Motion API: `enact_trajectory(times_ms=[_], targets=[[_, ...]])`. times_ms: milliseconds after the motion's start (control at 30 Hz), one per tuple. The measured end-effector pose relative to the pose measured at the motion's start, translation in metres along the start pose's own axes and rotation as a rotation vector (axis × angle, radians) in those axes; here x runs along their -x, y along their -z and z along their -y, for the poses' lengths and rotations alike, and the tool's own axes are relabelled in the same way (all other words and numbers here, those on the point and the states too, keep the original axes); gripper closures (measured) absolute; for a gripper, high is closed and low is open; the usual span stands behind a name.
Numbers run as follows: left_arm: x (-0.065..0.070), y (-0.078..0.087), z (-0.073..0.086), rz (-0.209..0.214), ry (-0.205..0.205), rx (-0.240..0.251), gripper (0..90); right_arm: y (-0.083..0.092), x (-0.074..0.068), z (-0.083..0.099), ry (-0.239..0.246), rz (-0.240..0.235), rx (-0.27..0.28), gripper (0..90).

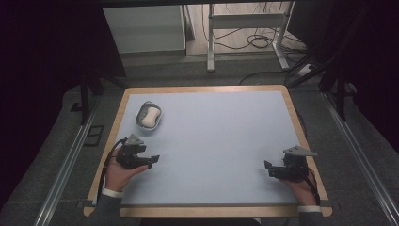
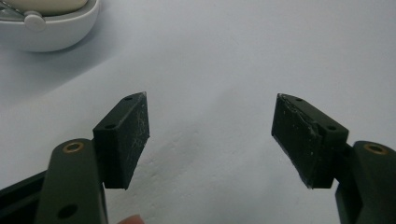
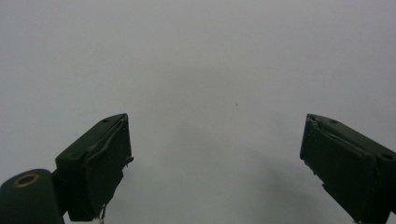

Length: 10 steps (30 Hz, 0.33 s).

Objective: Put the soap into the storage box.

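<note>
Two grippers rest low on the tabletop [image 1: 211,141], the left gripper [image 1: 153,160] and the right gripper [image 1: 267,167] both with fingers spread wide and holding nothing. If the soap dish [image 1: 148,117] ahead and to the left of the left fingers [image 2: 122,140] is the target, approach it squarely with the gap centred. What looks like a pale soap bar [image 1: 151,116] inside is cut off in the left gripper view.

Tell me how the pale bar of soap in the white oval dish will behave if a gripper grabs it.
The pale rounded soap bar looks smooth, so it may slip between the fingers. It seems rigid and should keep its shape. The white oval dish looks light and might slide if nudged.
</note>
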<state>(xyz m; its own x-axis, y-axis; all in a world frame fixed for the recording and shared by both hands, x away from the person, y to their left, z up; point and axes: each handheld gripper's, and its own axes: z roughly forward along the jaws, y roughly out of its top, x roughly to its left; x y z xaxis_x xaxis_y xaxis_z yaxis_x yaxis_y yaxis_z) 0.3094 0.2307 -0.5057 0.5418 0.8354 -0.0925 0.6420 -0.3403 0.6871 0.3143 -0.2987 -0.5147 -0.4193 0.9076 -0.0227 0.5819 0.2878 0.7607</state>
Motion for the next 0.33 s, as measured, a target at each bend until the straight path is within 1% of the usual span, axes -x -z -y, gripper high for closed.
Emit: enact_trajectory(times_ms=[100, 333], targets=[[-0.0011, 0.0019, 0.0026, 0.005, 0.015, 0.016, 28.1, 0.0006, -0.0003, -0.0001, 0.0, 0.001, 0.001, 8.6], [0.0, 0.0034, 0.0056, 0.004, 0.02, 0.031, 28.2, 0.001, -0.0037, -0.0013, 0.014, -0.005, 0.012, 8.6]])
